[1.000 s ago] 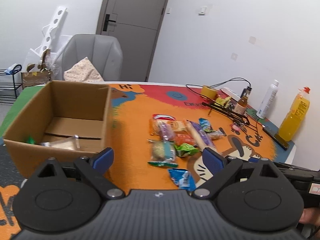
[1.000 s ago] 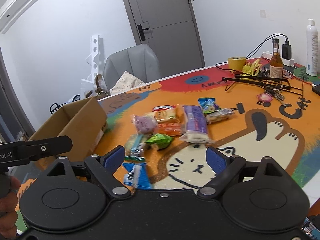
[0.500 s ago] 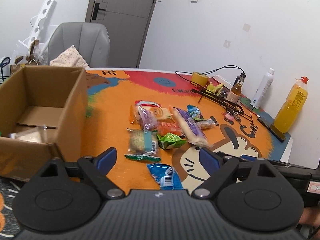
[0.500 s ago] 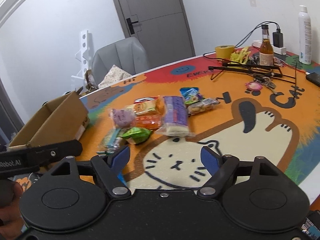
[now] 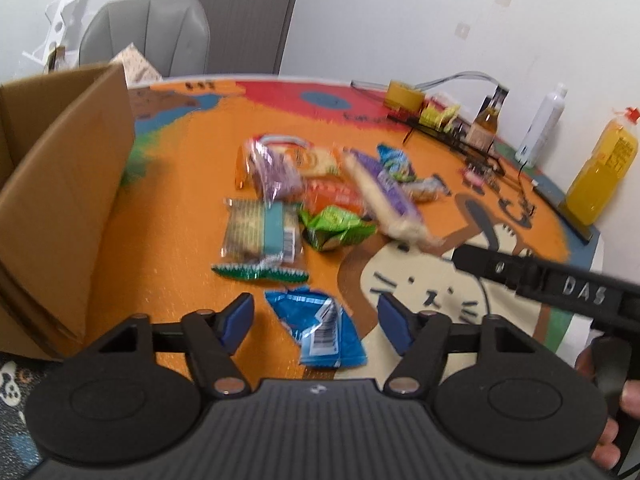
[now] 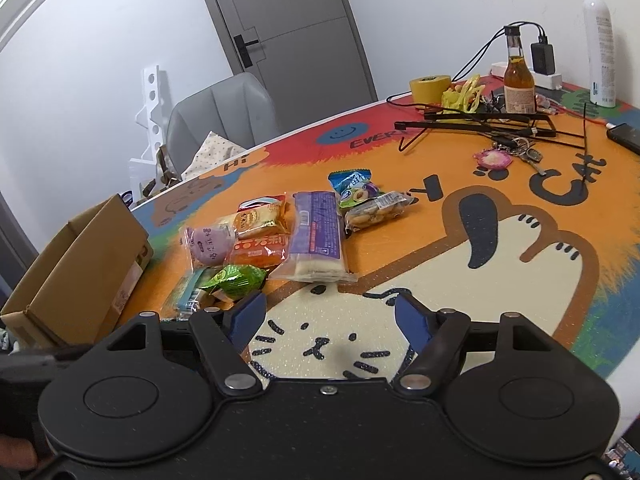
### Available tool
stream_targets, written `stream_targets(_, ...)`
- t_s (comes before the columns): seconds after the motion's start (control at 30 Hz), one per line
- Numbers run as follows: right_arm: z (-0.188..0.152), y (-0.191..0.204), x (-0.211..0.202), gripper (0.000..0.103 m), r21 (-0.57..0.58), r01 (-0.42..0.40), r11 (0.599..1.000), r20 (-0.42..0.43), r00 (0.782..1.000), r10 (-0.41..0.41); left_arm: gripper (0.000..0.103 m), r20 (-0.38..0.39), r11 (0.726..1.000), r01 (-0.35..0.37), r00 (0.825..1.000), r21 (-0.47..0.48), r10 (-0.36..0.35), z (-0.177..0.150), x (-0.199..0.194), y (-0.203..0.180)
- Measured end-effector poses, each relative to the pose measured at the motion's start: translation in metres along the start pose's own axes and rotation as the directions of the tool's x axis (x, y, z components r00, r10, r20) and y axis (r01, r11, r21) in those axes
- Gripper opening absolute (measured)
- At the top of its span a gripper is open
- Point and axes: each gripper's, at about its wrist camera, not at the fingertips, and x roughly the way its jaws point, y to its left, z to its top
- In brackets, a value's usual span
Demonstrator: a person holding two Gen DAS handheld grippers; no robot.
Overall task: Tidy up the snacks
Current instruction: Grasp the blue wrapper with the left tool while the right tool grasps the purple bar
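- left gripper: jaws apart and closing, blue snack packet between the pads, no contact visible; cardboard box to the left.
- right gripper: jaws apart and closing over bare mat, nothing pinched; snack pile just beyond the fingertips.

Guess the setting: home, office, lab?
Probably a room in a home or small office: a table under a cartoon cat mat, a grey padded chair by a closed door, a power strip with charger.
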Motion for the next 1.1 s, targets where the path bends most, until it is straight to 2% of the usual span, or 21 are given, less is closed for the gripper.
stream_targets(0.03,0.001,0.0,0.002,0.072,0.0,-0.003,1.0,-0.001,1.0,0.003,0.056,-0.014,1.0,-0.003,1.0,-0.006,0.003,-0.001,0.003,0.001)
stream_targets(0.1,0.002,0.0,0.006,0.072,0.002,-0.009,1.0,-0.001,1.0,0.009,0.036,-0.007,1.0,-0.021,1.0,-0.015,0.021,0.0,0.002,0.004)
stream_targets(0.17,0.004,0.0,0.011,0.072,0.009,-0.017,1.0,0.0,1.0,0.017,0.033,-0.01,0.999,-0.014,1.0,-0.041,0.014,0.003,0.002,0.009)
stream_targets(0.27,0.007,0.005,0.02,0.073,0.012,-0.023,1.0,0.003,1.0,0.023,0.029,0.005,1.0,-0.01,1.0,-0.028,0.01,0.004,-0.004,0.012)
stream_targets(0.4,0.013,0.011,0.031,0.073,0.005,-0.038,0.999,0.004,0.999,0.038,0.029,0.025,1.0,-0.006,1.0,-0.021,0.006,0.009,-0.012,0.015)
stream_targets(0.63,0.024,0.021,0.046,0.087,-0.017,-0.019,1.0,0.028,0.999,0.02,0.028,0.058,1.0,-0.007,0.998,-0.016,0.008,0.019,-0.021,0.02)
stream_targets(0.9,0.028,0.023,0.074,0.087,-0.027,0.005,1.0,0.009,1.0,-0.004,0.028,0.065,0.999,-0.038,0.997,-0.028,0.04,0.026,-0.015,0.031)
stream_targets(1.0,0.025,0.021,0.084,0.077,-0.035,0.016,0.999,-0.023,1.0,-0.016,0.028,0.067,0.999,-0.042,0.997,-0.035,0.044,0.027,-0.013,0.034)
stream_targets(1.03,0.024,0.024,0.083,0.066,-0.057,0.025,0.998,-0.015,1.0,-0.025,0.028,0.067,0.998,-0.041,0.997,-0.038,0.043,0.027,-0.012,0.035)
stream_targets(1.07,0.023,0.026,0.083,0.06,-0.083,0.028,0.996,-0.028,0.999,-0.03,0.028,0.067,0.998,-0.04,0.997,-0.039,0.042,0.026,-0.013,0.035)
stream_targets(1.1,0.023,0.027,0.082,0.047,-0.102,0.035,0.994,-0.033,0.999,-0.039,0.028,0.069,0.998,-0.039,0.997,-0.039,0.042,0.027,-0.013,0.035)
